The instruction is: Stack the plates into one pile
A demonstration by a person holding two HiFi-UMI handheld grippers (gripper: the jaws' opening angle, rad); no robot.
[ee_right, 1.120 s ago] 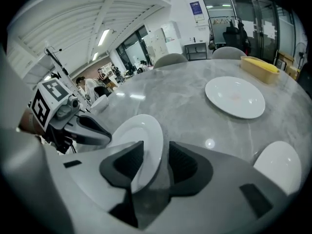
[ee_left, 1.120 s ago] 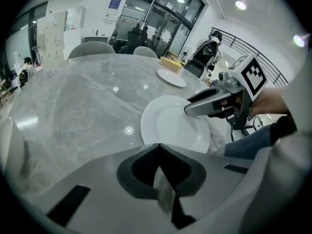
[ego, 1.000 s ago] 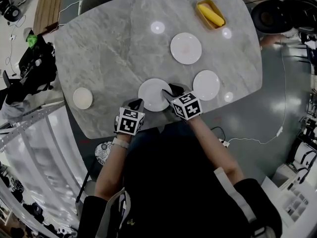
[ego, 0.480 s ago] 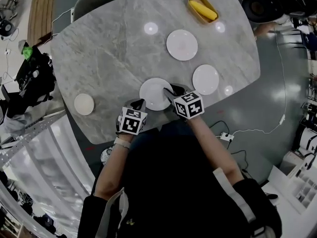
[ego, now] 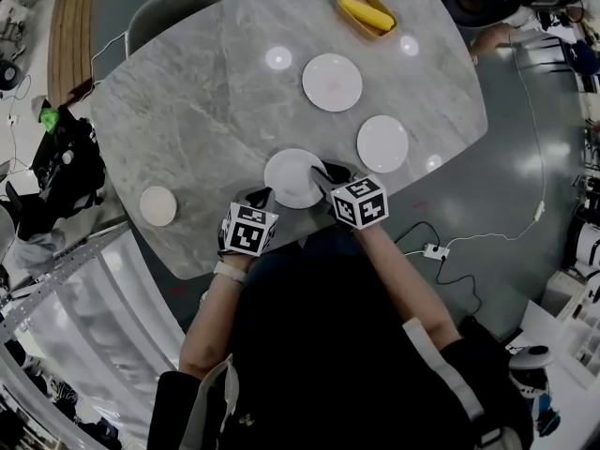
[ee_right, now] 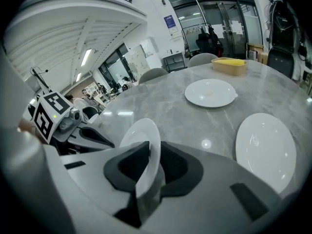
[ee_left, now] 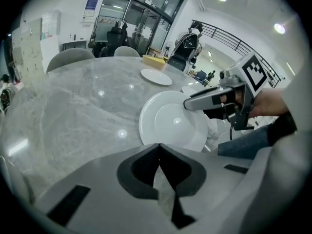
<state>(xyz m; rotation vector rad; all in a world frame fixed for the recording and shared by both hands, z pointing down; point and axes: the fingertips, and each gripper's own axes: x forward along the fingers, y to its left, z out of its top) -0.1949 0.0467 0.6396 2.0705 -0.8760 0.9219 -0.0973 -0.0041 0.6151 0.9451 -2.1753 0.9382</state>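
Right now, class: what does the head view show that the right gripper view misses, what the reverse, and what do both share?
Head view only: a small plate near the left edge of the table, and a white power strip on the floor. Right gripper view only: the rim of the nearest plate standing between the closing jaws of the right gripper, and glass doors behind. Both: that plate, the far plate, the right-hand plate, the yellow tray and the left gripper.
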